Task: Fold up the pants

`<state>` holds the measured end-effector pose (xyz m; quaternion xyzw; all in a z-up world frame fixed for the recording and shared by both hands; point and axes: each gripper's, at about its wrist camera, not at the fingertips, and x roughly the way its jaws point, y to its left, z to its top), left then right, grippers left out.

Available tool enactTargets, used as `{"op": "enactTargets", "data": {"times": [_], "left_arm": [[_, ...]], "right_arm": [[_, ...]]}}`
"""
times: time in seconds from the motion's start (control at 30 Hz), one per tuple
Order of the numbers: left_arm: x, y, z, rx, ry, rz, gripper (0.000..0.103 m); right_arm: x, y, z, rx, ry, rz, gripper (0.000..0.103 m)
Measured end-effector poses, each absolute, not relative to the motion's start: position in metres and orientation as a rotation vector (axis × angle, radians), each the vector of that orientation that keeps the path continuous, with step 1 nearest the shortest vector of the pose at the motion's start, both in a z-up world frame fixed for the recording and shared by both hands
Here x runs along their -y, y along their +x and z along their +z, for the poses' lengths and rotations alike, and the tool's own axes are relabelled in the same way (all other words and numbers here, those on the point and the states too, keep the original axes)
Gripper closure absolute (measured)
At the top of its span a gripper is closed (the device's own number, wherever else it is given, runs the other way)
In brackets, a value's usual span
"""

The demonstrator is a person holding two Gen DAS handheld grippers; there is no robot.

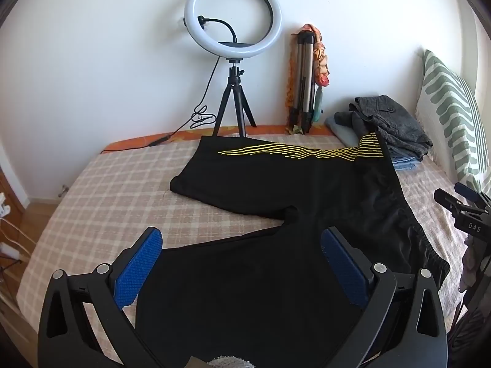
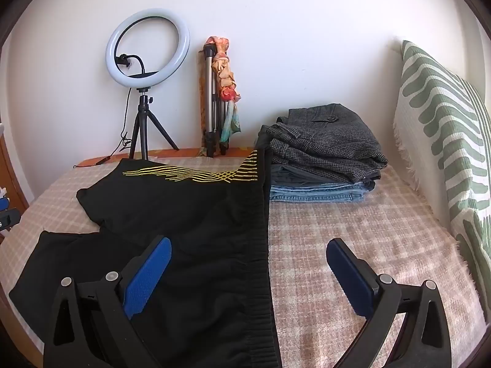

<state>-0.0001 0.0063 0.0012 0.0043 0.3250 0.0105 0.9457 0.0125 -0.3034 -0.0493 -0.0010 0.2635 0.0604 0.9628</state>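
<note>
Black shorts-style pants [image 1: 276,190] with yellow line print lie spread flat on the checked bedcover [image 1: 101,184], legs splayed to the left, elastic waistband to the right. My left gripper [image 1: 242,245] is open above the near leg, blue pads wide apart, holding nothing. In the right wrist view the pants [image 2: 190,214] fill the left half and the ribbed waistband [image 2: 264,260] runs down the middle. My right gripper [image 2: 248,254] is open, straddling the waistband above it, left pad over the fabric, right pad over the bedcover [image 2: 368,220]. The right gripper also shows at the left view's right edge [image 1: 466,211].
A stack of folded clothes [image 2: 325,153] sits at the back right of the bed. A green-striped pillow [image 2: 448,141] leans on the right. A ring light on a tripod [image 2: 147,61] and a folded tripod with a scarf [image 2: 218,98] stand by the wall.
</note>
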Motion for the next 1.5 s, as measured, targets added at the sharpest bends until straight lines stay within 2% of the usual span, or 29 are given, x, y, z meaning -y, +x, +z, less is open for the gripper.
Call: {"op": "enactTargets", "data": {"times": [1.5], "left_arm": [[-0.0118, 0.0006, 0.0001, -0.671, -0.015, 0.039, 0.000]], "right_arm": [[0.2987, 0.0151, -0.0527, -0.540, -0.008, 0.131, 0.001]]}}
